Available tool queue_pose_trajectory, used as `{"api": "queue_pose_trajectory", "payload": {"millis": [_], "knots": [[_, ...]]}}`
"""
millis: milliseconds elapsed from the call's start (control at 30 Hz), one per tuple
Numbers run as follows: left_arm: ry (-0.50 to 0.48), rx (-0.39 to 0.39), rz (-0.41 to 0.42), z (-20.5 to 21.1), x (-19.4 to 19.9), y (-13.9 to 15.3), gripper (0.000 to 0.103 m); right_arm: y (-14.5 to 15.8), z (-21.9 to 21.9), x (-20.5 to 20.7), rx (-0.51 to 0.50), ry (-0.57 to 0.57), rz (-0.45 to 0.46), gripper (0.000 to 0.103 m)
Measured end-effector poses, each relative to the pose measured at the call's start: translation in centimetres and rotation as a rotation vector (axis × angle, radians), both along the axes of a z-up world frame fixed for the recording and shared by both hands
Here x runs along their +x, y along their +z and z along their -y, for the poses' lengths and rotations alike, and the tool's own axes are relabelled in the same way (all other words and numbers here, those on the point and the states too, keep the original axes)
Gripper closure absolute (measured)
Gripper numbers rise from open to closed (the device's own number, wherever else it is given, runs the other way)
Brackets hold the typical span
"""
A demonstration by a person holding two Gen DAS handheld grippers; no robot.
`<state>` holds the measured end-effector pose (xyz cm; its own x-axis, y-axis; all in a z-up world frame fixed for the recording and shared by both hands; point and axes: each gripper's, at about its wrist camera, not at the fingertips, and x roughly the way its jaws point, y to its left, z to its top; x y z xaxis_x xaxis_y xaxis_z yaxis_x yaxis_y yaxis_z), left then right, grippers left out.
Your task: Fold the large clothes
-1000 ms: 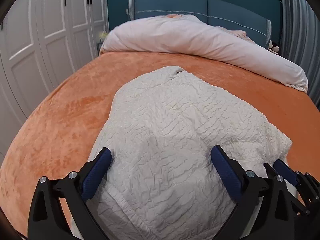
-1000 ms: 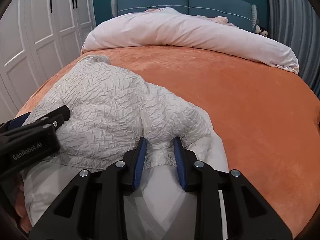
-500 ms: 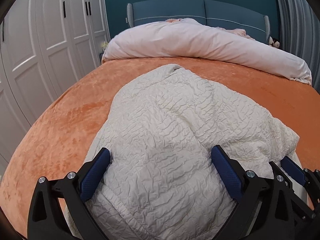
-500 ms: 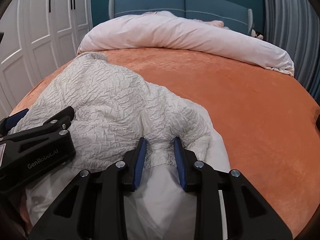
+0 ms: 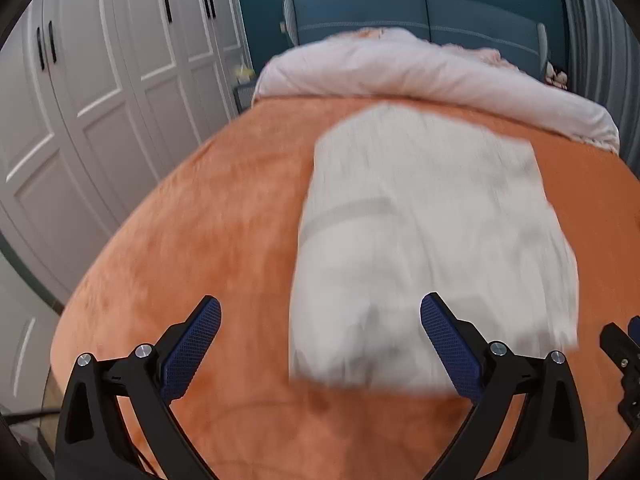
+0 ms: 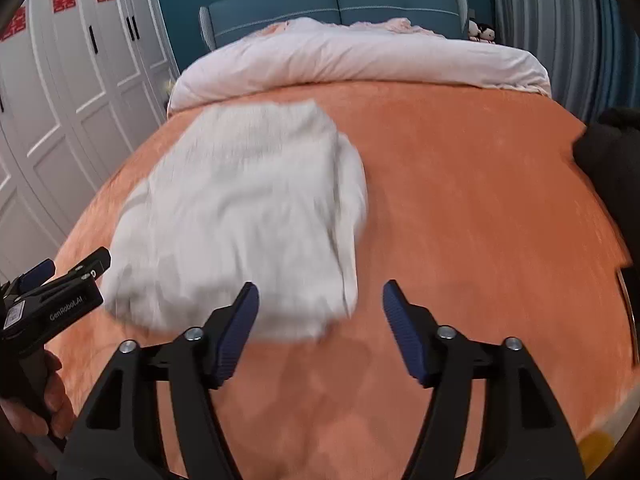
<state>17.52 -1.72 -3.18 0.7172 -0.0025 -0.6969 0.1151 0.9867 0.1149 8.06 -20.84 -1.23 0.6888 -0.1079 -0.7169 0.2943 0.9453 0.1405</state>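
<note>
Hovering above the near edge of the orange bed (image 5: 208,216), my left gripper (image 5: 320,334) has its jaws spread wide, holding nothing. My right gripper (image 6: 320,320) gapes empty too. The white garment (image 6: 248,216) lies folded flat mid-bed, blurred, its near hem just ahead of both claws.

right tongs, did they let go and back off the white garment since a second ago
Yes. The right tongs now gape open, pulled back toward the bed's foot; the white garment lies nearer the pink duvet.
</note>
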Motion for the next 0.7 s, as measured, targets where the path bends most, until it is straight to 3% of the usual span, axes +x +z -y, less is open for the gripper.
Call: {"api": "queue_pose_trajectory", "payload": {"millis": [167,333,400,500,700], "knots": [[-0.001,0.016,-0.068,-0.7,-4.8,-2.9,0.005,-1.7,-2.6,-4.1,-0.030,0.047,-0.040,0.036],[-0.023,0.016,-0.064,-0.5,-7.9,-4.2,0.005,-2.8,-4.1,-6.9,-0.084,0.045,-0.026,0.019],[-0.029,0.037,-0.065,-0.3,-8.4,-5.1,0.005,-4.0,-4.7,-7.2,-0.130,0.044,-0.043,0.019],[-0.024,0.066,-0.089,-0.1,-8.7,-6.6,0.005,-5.2,-5.0,-7.6,-0.120,0.047,-0.070,0.019],[-0.006,0.037,-0.127,-0.5,-9.4,-6.8,0.005,-4.8,-5.6,-7.8,-0.122,0.071,-0.068,0.019]]}}
